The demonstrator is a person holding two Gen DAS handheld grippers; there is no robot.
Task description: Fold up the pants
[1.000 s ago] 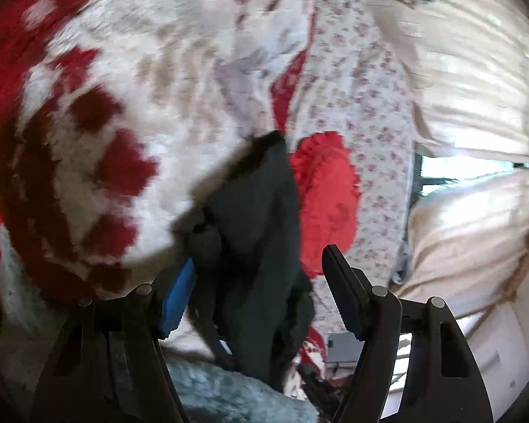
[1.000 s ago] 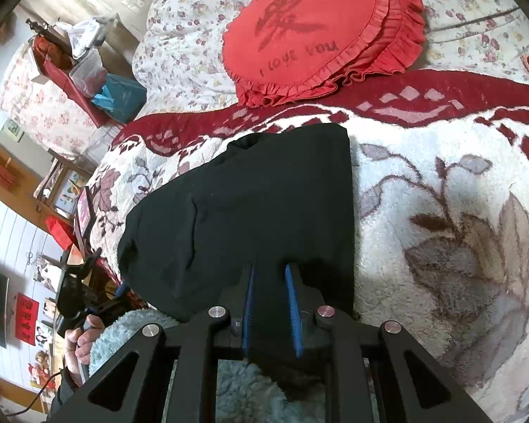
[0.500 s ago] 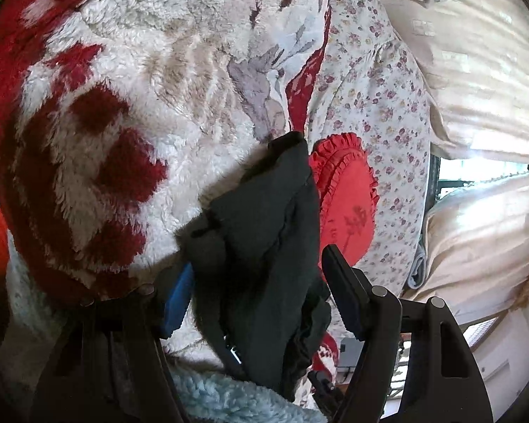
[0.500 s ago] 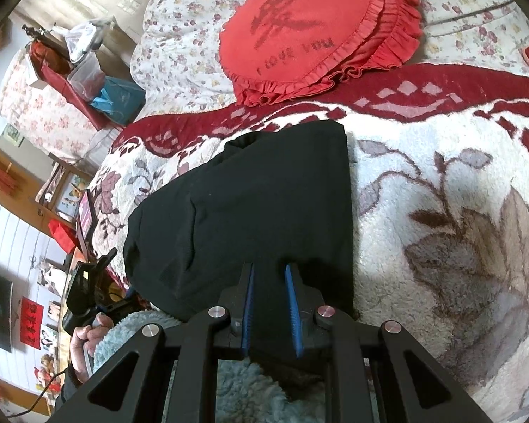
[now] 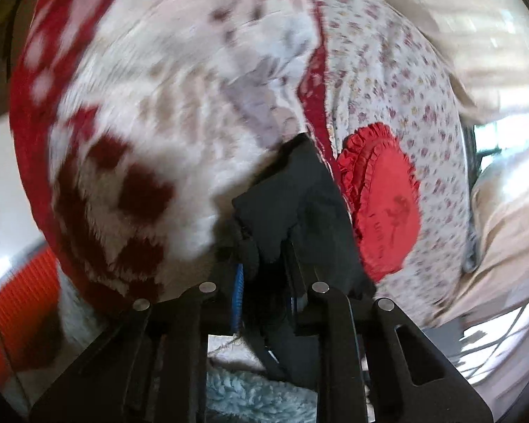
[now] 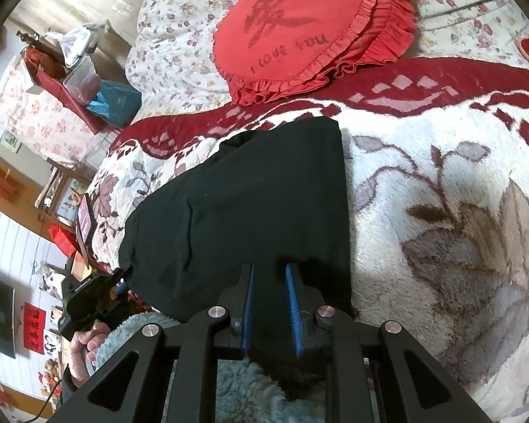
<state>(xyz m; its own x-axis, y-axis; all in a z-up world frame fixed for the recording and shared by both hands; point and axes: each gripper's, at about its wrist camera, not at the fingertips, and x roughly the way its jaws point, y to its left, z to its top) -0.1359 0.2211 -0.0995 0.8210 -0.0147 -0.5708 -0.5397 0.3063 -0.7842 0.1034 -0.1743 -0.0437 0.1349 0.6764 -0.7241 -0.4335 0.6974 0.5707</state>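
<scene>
Left wrist view: my left gripper is closing, with a bunch of the black pants between the jaws; the cloth fills the gap and the pads look pressed on it. The picture is smeared, so I cannot make out which edge I have (probably the near left corner). The pants run away from the jaws toward the red cushion, which lies beyond and to the right of them on the flowered sheet. The fleece blanket is under and left of the pants.

Right wrist view: my right gripper is nearly closed on the near edge of the pants, dark cloth pinched between the blue pads. The pants lie flat on the blanket, short of the cushion, their far edge near the blanket's red border. The other gripper shows at the pants' near left corner, with the hand behind it.

Step in hand, as I judge it: raise the near edge and carry it toward the cushion.
- Let the left grip finish before pulling.
- Lift both corners level, so the edge stays straight.
- Keep the cloth taut between the grippers (slack will wrinkle the fold).
- Lay edge onto far edge, then let go.
</scene>
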